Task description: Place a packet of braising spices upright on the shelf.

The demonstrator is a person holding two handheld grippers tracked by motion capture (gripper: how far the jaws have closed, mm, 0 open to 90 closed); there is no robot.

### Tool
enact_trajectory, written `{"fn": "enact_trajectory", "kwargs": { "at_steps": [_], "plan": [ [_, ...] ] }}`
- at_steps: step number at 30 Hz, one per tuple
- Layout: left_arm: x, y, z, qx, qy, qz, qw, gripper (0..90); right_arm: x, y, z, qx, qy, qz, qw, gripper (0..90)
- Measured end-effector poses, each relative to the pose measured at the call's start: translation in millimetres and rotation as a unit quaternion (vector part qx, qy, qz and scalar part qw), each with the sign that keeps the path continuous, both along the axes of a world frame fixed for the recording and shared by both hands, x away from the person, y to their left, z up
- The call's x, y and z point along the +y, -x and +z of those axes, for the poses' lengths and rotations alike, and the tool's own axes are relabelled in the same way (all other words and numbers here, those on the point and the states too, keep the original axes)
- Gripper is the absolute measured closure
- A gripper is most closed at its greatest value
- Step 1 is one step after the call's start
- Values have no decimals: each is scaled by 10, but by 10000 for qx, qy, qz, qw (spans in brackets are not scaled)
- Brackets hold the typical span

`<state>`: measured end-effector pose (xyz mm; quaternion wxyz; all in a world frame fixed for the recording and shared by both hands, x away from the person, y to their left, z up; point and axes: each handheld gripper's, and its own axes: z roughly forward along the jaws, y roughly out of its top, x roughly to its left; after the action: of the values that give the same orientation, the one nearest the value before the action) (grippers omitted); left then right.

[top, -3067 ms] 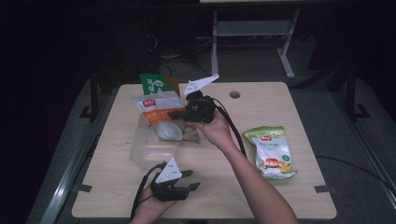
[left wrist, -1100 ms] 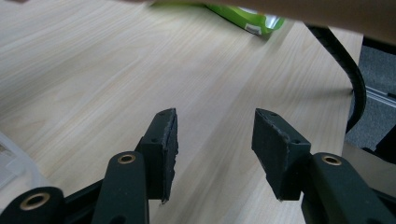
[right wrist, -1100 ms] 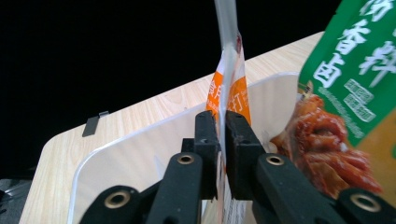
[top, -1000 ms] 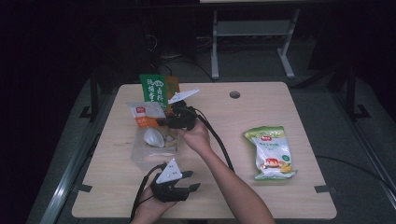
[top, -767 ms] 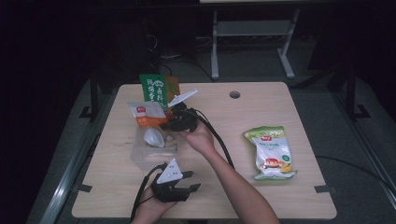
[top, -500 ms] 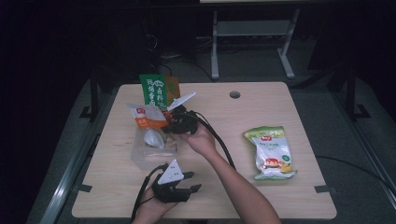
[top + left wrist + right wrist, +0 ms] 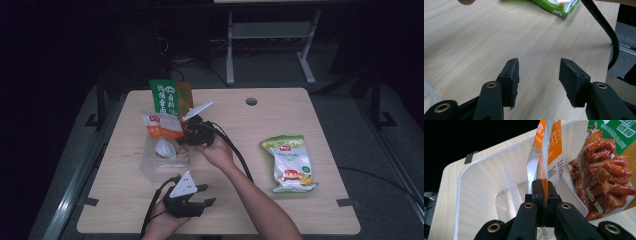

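Right gripper view: my right gripper point(image 7: 544, 195) has just clenched on the orange-and-white packet point(image 7: 549, 152), held over the clear container point(image 7: 481, 185), hiding its top. My left gripper point(image 7: 537, 75) rests released on the table point(image 7: 474, 32).

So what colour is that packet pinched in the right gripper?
The packet is orange and white, clearest in the right gripper view.

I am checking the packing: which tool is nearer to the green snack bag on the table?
Left. The left tool rests near the front edge, nearer the green snack bag; the right tool is farther, over the clear container.
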<state>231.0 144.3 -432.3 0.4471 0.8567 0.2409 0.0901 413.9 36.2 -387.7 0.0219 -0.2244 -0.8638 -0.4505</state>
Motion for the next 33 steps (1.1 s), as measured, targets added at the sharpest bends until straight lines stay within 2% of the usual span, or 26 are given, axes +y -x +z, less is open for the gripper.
{"fn": "enact_trajectory", "kwargs": {
  "at_steps": [2,4,6,10,11,12,16,18,25,29,31,33],
  "plan": [
    [1,1,2,-10,-1,-3,10000,499,-2,-10,-4,62,8,42,10000,872],
    [1,1,1,-13,-1,-3,10000,498,17,-11,-21,74,241,55,9997,809],
    [2,1,1,-12,-1,-2,10000,498,41,-17,-68,14,547,143,9984,829],
    [0,2,5,-23,0,4,10000,498,58,-11,-104,18,571,175,9982,890],
    [0,2,5,-21,1,2,10000,499,67,0,-106,96,582,126,9982,895],
    [-1,2,5,-20,3,2,10000,498,62,-14,-121,27,595,169,9981,896],
    [-8,3,1,-15,8,1,10000,498,61,-11,-144,146,615,139,9979,898],
    [-12,5,0,-18,3,-9,10000,498,53,-24,-178,115,635,157,9978,899],
    [-31,13,-10,-6,-10,-31,10000,498,30,-23,-251,258,623,59,9977,899],
    [-26,8,-11,-11,-31,-34,10000,497,8,-45,-247,312,544,62,9980,880],
    [-22,4,-10,-14,-24,-18,10000,490,-10,-54,-236,307,428,92,9986,844],
    [-17,1,-9,-9,-27,-2,10000,486,-35,-46,-187,296,408,5,9987,799]
  ]
}}
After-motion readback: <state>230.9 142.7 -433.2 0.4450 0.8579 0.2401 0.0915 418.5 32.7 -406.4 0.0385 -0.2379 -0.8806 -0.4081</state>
